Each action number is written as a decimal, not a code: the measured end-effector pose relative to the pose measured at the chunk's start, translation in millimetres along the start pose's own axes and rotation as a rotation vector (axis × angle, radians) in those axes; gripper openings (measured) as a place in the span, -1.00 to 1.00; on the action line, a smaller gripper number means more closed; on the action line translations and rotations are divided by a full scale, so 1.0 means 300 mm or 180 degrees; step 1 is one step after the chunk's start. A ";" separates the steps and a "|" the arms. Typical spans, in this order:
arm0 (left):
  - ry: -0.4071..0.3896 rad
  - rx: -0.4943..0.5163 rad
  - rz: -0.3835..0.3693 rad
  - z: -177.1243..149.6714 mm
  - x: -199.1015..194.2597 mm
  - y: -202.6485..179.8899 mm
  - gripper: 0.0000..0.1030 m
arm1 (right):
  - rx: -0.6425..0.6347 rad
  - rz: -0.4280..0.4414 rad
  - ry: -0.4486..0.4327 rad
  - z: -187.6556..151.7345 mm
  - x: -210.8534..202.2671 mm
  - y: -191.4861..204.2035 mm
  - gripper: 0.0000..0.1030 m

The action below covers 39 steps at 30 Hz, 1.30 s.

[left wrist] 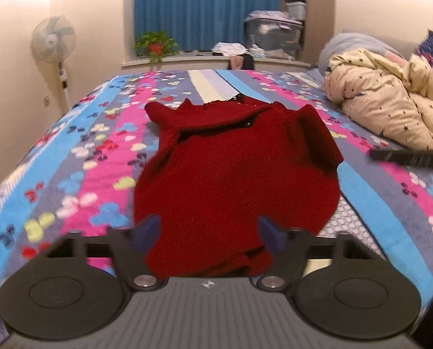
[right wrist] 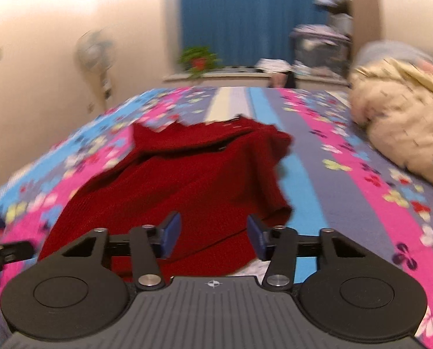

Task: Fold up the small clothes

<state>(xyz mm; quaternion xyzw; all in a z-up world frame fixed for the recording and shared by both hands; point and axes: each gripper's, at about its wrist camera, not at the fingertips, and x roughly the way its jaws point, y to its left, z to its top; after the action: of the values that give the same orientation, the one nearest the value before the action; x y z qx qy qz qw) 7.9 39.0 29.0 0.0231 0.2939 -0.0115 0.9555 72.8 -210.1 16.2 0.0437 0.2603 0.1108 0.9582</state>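
A dark red knitted sweater (left wrist: 234, 168) lies spread on the bed with its sleeves folded in near the collar. My left gripper (left wrist: 208, 232) sits at its near hem. Its blue pads (left wrist: 148, 231) stand apart, with the hem cloth filling the gap between them and no clear squeeze showing. In the right wrist view, my right gripper (right wrist: 213, 235) is over the near right corner of the sweater (right wrist: 170, 186). Its pads (right wrist: 171, 231) are also apart with red cloth lying between them. Part of each gripper shows at the edge of the other's view.
The bed has a striped pink, blue and grey butterfly cover (left wrist: 79, 157). A cream star-print quilt (left wrist: 391, 101) is heaped at the right. A standing fan (left wrist: 55, 40), a potted plant (left wrist: 155, 45) and storage boxes (left wrist: 271, 35) stand beyond the far edge.
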 end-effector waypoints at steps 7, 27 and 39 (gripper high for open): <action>0.0282 0.0094 0.0031 0.062 0.137 0.278 0.05 | 0.0329 -0.0290 0.0009 0.108 0.105 -0.231 -0.49; 0.1088 -0.0743 -0.0303 0.014 0.544 0.345 0.26 | -0.0014 -0.0270 0.0514 0.090 0.702 -0.242 0.06; 0.0710 -0.0515 -0.0360 0.016 0.486 0.280 -0.63 | 0.0698 0.0046 0.0156 0.126 0.432 -0.379 -0.79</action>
<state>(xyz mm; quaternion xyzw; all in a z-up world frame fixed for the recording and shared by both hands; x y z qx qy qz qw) 134.2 121.4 -45.9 -0.0694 0.3991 -0.0390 0.9134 222.5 -291.0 -30.7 0.1475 0.2939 0.0896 0.9401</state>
